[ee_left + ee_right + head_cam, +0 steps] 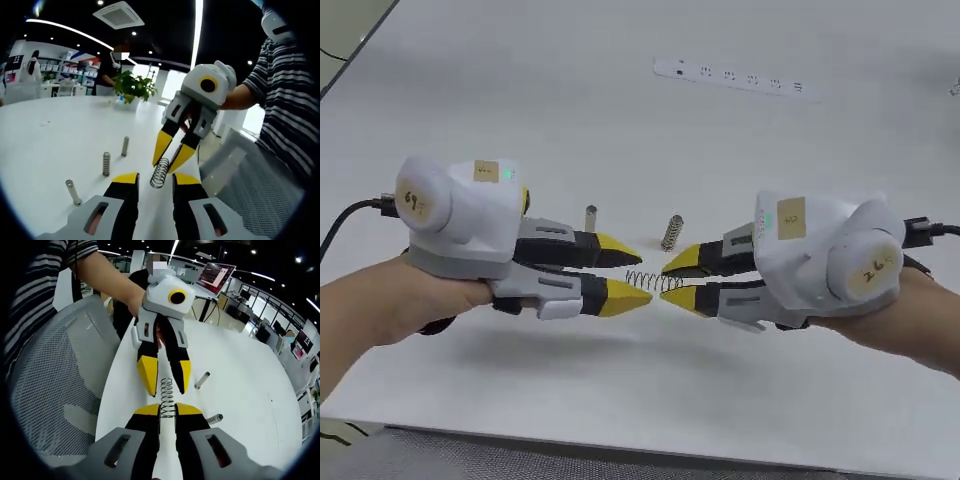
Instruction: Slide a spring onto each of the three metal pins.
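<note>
A loose spring (646, 281) hangs in the air between the two grippers' yellow tips. My right gripper (663, 282) is shut on one end of it (167, 399). My left gripper (642, 272) faces it, jaws open, with the spring's free end (160, 173) between them and not touching. On the white table (620, 120) behind stands a bare metal pin (590, 218) and a pin wearing a spring (672, 232). The left gripper view shows the bare pin (73, 192) and two spring-covered pins (106, 164) (125, 146).
A white power strip (735, 77) lies at the table's far side. A grey mesh chair (55, 390) stands at the near table edge beside the person in a striped shirt (282, 95). A potted plant (132, 86) sits on the table's far end.
</note>
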`<state>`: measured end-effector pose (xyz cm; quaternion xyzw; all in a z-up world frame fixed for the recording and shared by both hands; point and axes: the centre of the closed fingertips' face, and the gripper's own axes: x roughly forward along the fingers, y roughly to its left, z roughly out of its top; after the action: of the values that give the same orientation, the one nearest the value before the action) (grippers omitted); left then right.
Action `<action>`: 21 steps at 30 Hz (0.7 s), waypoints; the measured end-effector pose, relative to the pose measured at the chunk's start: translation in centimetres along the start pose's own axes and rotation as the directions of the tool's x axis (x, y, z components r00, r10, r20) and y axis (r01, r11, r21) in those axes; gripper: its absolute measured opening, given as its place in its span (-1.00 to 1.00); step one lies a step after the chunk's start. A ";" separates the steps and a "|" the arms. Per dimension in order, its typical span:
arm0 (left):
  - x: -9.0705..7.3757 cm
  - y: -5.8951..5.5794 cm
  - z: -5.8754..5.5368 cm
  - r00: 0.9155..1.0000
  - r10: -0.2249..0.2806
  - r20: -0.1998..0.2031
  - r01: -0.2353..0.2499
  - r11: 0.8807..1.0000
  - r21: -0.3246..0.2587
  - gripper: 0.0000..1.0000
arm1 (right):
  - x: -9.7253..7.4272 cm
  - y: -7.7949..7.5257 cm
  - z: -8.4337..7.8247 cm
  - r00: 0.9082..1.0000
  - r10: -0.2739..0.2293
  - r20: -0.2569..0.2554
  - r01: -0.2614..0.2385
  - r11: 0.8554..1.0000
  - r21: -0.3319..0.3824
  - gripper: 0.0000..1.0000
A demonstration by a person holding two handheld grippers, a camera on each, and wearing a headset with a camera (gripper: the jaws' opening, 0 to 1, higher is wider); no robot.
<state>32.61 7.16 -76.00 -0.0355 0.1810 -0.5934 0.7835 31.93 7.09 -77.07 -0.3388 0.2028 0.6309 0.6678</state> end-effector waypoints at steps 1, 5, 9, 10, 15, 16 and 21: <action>0.0 0.0 0.1 1.000 -0.001 0.006 0.001 1.000 -0.002 -0.67 | 0.0 0.0 0.0 1.000 -0.001 0.000 0.001 1.000 -0.001 -0.85; 0.0 0.0 0.1 1.000 -0.003 0.012 0.003 1.000 -0.001 -0.78 | 0.0 0.0 0.2 1.000 0.003 0.007 -0.003 1.000 0.003 -0.85; -0.1 -0.3 0.0 1.000 -0.016 0.008 0.016 1.000 0.012 -0.90 | -0.1 0.0 0.3 1.000 0.001 0.009 -0.001 1.000 0.004 -0.85; -0.2 -0.3 -0.1 1.000 -0.017 0.007 0.017 1.000 0.008 -0.91 | -0.1 -0.1 0.3 1.000 -0.002 0.010 0.002 1.000 0.005 -0.85; -0.2 -0.4 0.0 1.000 -0.019 0.013 0.019 1.000 0.012 -0.93 | -0.2 0.0 0.4 1.000 0.000 0.019 -0.001 1.000 0.018 -0.85; -0.2 -0.4 0.0 1.000 -0.021 0.013 0.021 1.000 0.018 -0.94 | -0.2 0.0 0.4 1.000 0.001 0.021 -0.001 1.000 0.019 -0.85; -0.3 -0.6 -0.1 0.999 -0.034 0.008 0.034 0.999 0.029 -0.96 | -0.1 0.2 0.5 1.000 0.006 0.023 -0.007 1.000 0.018 -0.85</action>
<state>31.99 7.26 -75.86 -0.0297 0.1686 -0.6091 0.7744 31.64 7.38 -76.71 -0.3250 0.2020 0.6350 0.6711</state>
